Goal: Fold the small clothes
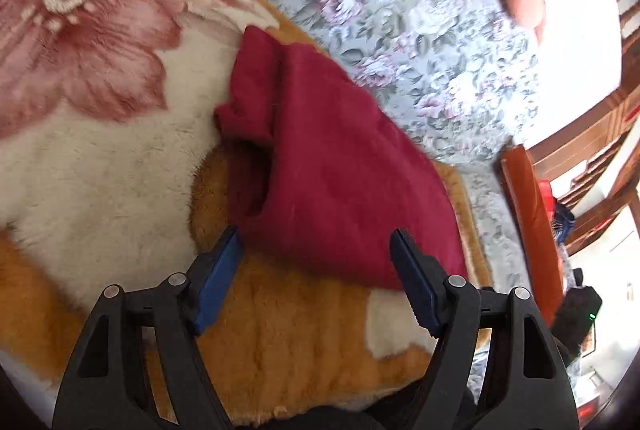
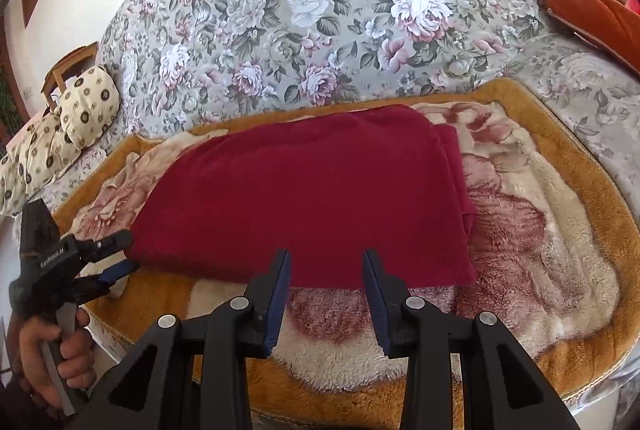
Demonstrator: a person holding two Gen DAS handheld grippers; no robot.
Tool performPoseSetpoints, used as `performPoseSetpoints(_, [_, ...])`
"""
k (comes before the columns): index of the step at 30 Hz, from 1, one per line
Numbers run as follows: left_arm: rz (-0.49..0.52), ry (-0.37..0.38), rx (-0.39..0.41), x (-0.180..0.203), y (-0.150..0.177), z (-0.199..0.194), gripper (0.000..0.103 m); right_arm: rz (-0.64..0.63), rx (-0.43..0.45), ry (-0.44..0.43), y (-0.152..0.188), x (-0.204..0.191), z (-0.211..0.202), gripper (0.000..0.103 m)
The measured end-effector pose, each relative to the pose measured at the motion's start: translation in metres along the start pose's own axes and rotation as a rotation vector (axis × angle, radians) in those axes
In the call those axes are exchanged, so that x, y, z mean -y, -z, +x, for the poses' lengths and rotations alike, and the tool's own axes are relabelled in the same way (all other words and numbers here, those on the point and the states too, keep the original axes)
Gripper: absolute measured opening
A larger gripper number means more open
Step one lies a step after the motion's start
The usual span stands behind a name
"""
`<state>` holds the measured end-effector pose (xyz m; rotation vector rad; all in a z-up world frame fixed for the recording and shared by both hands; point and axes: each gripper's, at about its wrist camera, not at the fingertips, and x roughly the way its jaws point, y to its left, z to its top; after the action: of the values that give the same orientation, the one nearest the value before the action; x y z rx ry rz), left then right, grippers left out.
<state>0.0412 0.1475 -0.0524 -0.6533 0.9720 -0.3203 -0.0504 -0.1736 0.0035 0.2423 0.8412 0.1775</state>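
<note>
A dark red garment [image 2: 304, 189] lies folded flat on a plush orange and cream flower mat [image 2: 560, 230] on the sofa seat. In the left wrist view the garment [image 1: 332, 165] shows a rolled sleeve at its left side. My left gripper [image 1: 316, 242] is open and empty, its fingers straddling the garment's near corner. It also shows in the right wrist view [image 2: 124, 254] at the garment's left edge, held by a hand. My right gripper [image 2: 326, 258] is open and empty just in front of the garment's near edge.
The floral sofa back [image 2: 320, 9] rises behind the mat. A cream dotted cushion [image 2: 88, 105] lies at the left, an orange cushion [image 2: 592, 13] at the right. Wooden furniture [image 1: 592, 133] stands beyond the sofa's end.
</note>
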Motion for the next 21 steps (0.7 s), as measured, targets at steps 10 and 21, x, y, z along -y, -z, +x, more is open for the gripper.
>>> performPoseSetpoints(10, [-0.138, 0.015, 0.079, -0.008, -0.014, 0.005, 0.071, -0.024, -0.021, 0.02, 0.0, -0.004, 0.004, 0.035])
performPoseSetpoints(21, [-0.195, -0.158, 0.132, -0.016, -0.009, -0.004, 0.014, -0.044, -0.029, 0.051, -0.001, -0.008, 0.005, 0.035])
